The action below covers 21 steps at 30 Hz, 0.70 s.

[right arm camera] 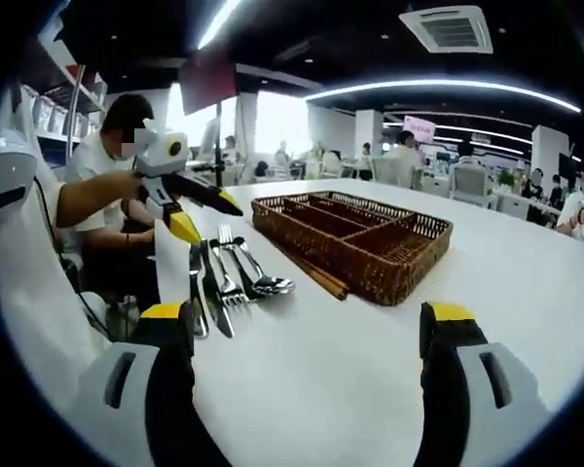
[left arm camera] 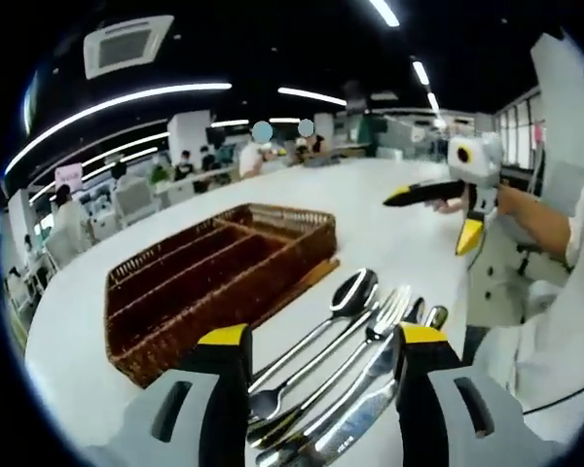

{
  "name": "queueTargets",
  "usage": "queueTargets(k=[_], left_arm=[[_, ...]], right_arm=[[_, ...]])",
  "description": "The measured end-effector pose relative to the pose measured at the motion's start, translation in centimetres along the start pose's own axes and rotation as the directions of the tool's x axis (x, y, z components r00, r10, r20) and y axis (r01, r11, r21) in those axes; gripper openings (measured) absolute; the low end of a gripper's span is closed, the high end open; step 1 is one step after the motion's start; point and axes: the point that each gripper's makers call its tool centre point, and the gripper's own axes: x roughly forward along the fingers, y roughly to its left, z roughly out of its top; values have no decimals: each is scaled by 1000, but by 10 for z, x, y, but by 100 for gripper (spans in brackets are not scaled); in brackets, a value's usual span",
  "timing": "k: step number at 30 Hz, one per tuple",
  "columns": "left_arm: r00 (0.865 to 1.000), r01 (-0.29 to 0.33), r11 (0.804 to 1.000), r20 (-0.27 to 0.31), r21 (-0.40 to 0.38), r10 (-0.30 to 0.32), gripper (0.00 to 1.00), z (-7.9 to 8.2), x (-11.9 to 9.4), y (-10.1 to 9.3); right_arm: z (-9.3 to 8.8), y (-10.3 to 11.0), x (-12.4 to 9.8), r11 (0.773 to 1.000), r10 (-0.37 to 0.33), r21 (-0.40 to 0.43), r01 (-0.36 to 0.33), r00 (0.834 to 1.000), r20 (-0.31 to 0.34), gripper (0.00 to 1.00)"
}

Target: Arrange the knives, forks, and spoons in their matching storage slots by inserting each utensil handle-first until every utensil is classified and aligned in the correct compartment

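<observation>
Still at the first pick: my left tongs (left arm camera: 316, 365) gape around the cutlery pile (left arm camera: 350, 360) on the worktop (left arm camera: 389, 224) beside the basket (left arm camera: 214, 272), right tongs (right arm camera: 307, 341) released, idle; next, clench on one handle.

White table (right arm camera: 389, 360): wicker tray (right arm camera: 355, 233), cutlery (right arm camera: 229, 277).

White table (right arm camera: 370, 370); ppl seated in bg; ceiling AC vent (left arm camera: 127, 44).

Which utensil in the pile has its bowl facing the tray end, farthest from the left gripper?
The large spoon, its rounded bowl beyond the fork tines, beside the wicker tray.
</observation>
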Motion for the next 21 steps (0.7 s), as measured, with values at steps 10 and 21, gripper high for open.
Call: queueTargets(k=[10, 21], left_arm=[[1000, 16, 1000, -26, 15, -15, 59, -3, 8, 2], [998, 39, 999, -42, 30, -38, 54, -1, 18, 5]], right_arm=[[-8, 6, -2, 1000, 9, 4, -9, 1000, -24, 100], [-12, 10, -5, 999, 16, 28, -16, 1000, -14, 100]])
